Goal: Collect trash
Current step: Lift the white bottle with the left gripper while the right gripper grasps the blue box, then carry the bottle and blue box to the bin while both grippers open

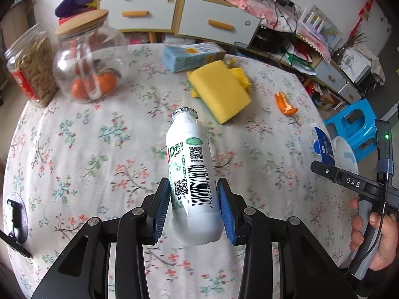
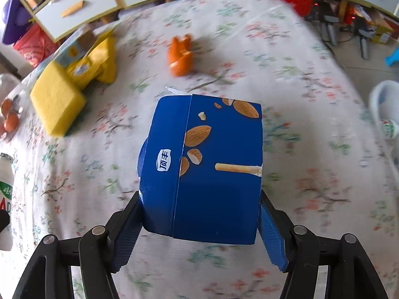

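Floral tablecloth covers the round table; drawers and clutter behind. Left gripper jaws closed on white drink bottle, held above the cloth, cap pointing away. Right gripper jaws clamp blue snack box, lifted over the table. Orange peel and yellow sponge lie on the cloth beyond.

floral tablecloth, drawer cabinet, blue stool.
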`<state>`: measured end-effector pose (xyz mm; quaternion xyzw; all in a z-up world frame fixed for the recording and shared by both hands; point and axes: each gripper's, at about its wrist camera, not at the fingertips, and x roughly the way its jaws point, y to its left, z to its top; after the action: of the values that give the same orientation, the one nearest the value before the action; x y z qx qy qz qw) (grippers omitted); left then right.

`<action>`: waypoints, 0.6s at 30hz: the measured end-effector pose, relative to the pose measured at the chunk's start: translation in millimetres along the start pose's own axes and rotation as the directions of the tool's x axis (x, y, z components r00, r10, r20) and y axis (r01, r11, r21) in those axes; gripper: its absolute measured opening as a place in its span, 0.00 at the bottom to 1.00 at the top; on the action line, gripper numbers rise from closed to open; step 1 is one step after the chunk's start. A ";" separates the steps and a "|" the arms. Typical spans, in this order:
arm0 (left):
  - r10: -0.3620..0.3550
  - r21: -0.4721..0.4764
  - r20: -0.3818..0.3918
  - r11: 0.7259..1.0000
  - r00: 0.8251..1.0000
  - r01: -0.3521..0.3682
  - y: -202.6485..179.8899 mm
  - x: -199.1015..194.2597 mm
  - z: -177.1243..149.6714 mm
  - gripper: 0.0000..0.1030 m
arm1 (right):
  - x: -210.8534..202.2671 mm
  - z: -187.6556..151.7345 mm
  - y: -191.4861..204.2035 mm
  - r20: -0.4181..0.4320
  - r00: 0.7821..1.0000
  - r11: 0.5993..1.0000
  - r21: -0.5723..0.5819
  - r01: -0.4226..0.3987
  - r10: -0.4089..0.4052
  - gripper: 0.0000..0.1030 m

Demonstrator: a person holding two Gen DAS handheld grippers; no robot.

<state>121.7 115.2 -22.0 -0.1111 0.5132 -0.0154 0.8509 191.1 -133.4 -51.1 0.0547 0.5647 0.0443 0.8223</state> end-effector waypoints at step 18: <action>-0.047 0.117 -0.035 0.992 0.998 0.050 -86.3 25.4 2.5 0.39 | -50.7 14.1 -178.1 0.071 0.987 0.956 0.270 0.119 -0.143 0.72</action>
<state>143.5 28.0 -25.4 -0.0728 0.5221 -0.0681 0.8470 188.1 -317.0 -24.2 0.1285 0.5303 -0.0883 0.8334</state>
